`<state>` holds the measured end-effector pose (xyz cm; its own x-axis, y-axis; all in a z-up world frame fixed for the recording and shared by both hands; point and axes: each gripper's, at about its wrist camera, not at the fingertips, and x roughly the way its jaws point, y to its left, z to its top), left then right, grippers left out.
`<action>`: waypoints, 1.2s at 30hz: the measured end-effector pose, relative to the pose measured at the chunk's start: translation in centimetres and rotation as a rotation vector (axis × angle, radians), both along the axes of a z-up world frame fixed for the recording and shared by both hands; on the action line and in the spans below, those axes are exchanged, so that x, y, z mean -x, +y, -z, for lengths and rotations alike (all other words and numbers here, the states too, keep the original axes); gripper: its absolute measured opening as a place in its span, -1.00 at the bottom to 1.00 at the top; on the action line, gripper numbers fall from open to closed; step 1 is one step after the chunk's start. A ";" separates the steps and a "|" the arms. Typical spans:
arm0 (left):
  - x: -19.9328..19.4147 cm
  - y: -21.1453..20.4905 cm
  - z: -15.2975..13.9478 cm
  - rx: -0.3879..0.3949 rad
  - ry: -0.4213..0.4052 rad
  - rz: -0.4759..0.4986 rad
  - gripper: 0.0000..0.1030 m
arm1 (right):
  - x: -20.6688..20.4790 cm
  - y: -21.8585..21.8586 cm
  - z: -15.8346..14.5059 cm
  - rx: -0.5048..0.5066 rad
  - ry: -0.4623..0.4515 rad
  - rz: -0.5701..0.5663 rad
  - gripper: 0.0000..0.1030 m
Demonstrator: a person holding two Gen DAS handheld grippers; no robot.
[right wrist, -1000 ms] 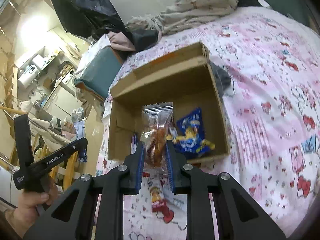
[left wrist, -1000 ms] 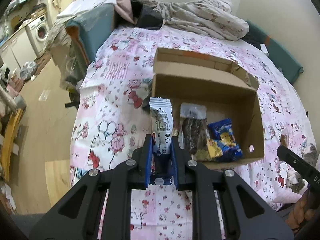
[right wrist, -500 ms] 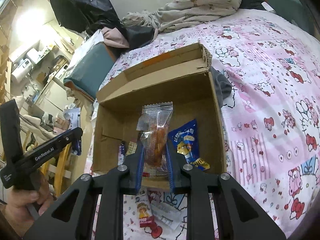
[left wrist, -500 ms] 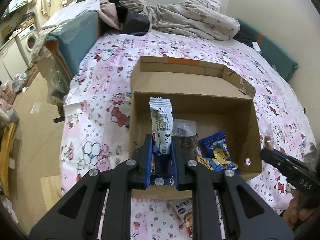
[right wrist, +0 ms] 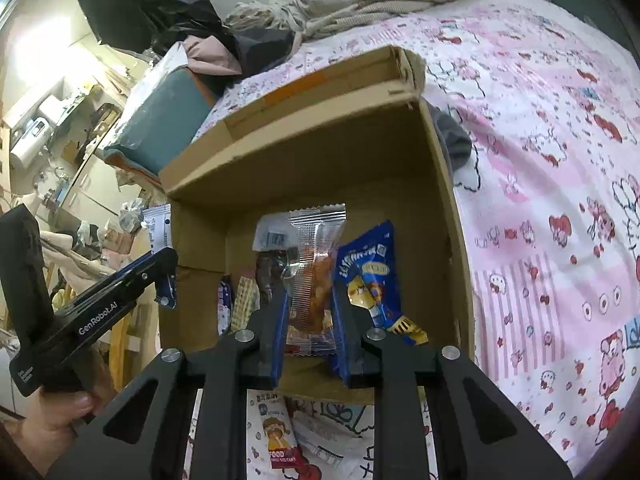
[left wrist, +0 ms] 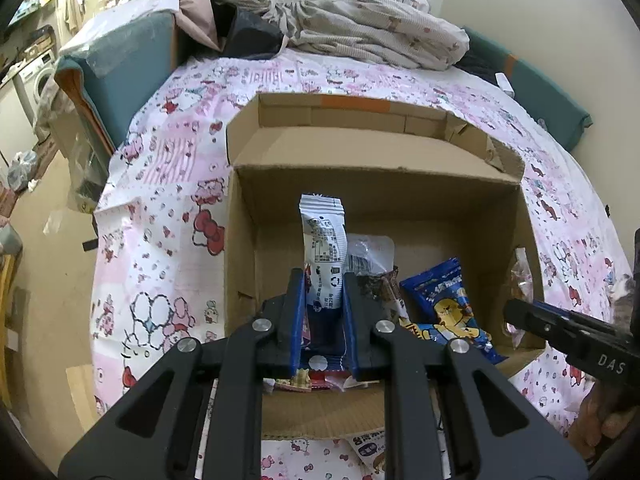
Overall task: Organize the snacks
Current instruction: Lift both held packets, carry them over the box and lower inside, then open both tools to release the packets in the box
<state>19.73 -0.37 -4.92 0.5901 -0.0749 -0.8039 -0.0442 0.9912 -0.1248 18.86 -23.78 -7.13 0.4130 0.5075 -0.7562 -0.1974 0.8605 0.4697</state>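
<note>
My left tongs are clamped on a white snack packet, standing upright at frame centre over the open cardboard box on the bed. My right tongs pinch a clear packet of orange snack, also above the box. A blue snack bag lies inside, right of centre.

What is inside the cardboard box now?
On the cardboard box floor lie a blue snack packet, a dark clear-topped packet and small packets near the front wall. Both claws and their held packets hide part of the floor.
</note>
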 end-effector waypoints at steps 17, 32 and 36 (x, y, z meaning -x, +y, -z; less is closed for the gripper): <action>0.0 1.0 0.9 0.086 0.062 -0.054 -0.30 | -0.7 0.1 1.1 -0.020 0.050 0.001 -0.48; 0.9 -0.1 -0.2 0.045 0.030 -0.026 0.44 | -0.5 -0.1 0.2 -0.030 0.016 0.029 0.48; 1.1 -0.1 -0.4 0.050 0.029 -0.031 0.44 | -0.2 -0.4 -0.4 -0.033 0.009 0.075 0.57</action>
<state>18.63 -0.44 -4.56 0.5691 -0.0973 -0.8165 -0.0788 0.9820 -0.1719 19.10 -24.21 -6.69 0.4440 0.5000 -0.7436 -0.1291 0.8569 0.4991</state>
